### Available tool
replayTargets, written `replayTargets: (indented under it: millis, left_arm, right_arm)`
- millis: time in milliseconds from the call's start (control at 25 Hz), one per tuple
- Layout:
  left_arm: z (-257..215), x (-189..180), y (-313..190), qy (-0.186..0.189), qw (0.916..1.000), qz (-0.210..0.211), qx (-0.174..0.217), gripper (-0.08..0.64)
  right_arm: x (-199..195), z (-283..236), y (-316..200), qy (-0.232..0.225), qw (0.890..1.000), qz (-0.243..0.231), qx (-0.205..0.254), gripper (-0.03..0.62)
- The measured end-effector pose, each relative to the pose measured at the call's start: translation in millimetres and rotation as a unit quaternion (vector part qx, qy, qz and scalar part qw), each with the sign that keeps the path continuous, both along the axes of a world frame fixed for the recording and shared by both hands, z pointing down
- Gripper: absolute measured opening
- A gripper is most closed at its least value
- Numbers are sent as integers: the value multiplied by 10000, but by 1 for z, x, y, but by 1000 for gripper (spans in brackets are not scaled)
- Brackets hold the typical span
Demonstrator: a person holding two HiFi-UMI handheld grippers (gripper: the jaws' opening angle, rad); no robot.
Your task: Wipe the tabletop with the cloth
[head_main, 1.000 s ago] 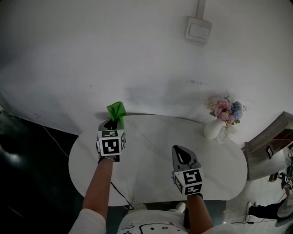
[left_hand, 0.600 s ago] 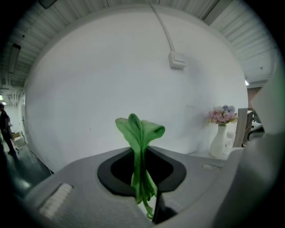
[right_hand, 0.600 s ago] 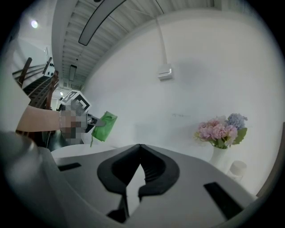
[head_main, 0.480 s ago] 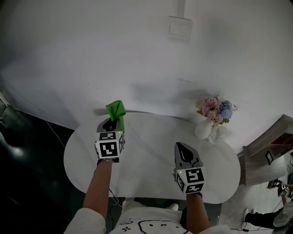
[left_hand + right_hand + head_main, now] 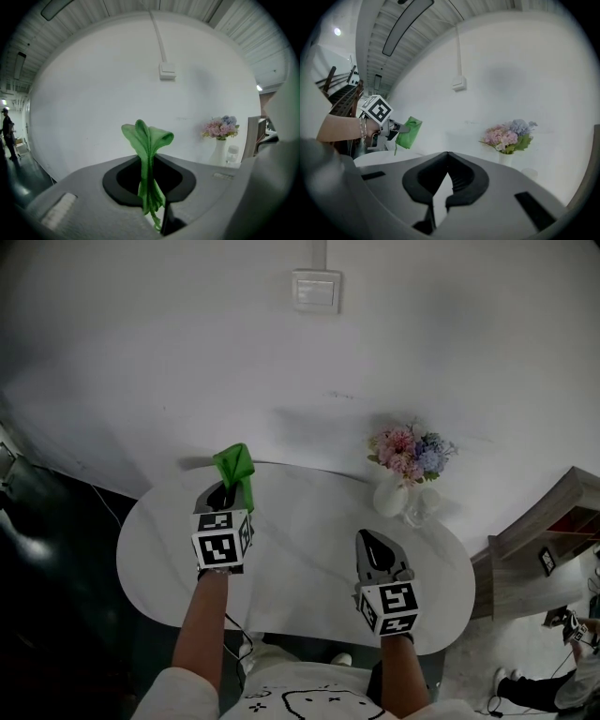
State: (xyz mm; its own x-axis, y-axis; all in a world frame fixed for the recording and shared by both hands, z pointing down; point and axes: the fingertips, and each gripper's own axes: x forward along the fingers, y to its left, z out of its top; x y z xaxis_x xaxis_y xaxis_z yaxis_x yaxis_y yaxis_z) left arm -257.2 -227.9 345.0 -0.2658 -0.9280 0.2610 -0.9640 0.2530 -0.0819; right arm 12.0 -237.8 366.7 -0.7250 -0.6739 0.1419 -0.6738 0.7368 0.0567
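The green cloth (image 5: 234, 465) stands bunched upright, pinched in my left gripper (image 5: 228, 491) above the far left part of the white oval tabletop (image 5: 300, 549). In the left gripper view the cloth (image 5: 147, 140) runs down between the shut jaws of the left gripper (image 5: 151, 161) and fans out above them. My right gripper (image 5: 373, 545) hovers over the table's near right part, shut, with nothing between its jaws (image 5: 447, 157). From the right gripper view the cloth (image 5: 408, 132) hangs clear of the table surface.
A white vase (image 5: 389, 495) of pink and blue flowers (image 5: 408, 448) stands at the table's far right, with a small glass (image 5: 419, 505) beside it. A white wall runs just behind the table. A wooden shelf (image 5: 544, 540) is off the right end; dark floor lies to the left.
The head view has swung, so the table, vase and wall switch slide left in frame. Both grippers hold about the same pose, with the cloth still pinched in the left one.
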Motion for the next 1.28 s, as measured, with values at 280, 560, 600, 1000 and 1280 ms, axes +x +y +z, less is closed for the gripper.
replayTargets:
  millis: [280,560,600,1000,1280]
  left_arm:
    - [-2,61,-6,75,9998,148,107,60]
    - [1,132,-15,213,9985,483,165,60]
    - [2,143,-16,245,9980,552,174,60]
    - [27,245,-32,455,9903,1310,18,60]
    - [49,311,-53,449,9793,1956,-251,60]
  right_arm:
    - [51,3,0,2,10000,61,-11,-2]
    - [106,8,2,-28,9994,335,-83,-2]
    - [114,10,3,-38,9992,395,-102,-2]
    - [188,27,6,-98,9945,1005,-282,-2]
    - [232,40,1,-129,9881,1468,-431,-2]
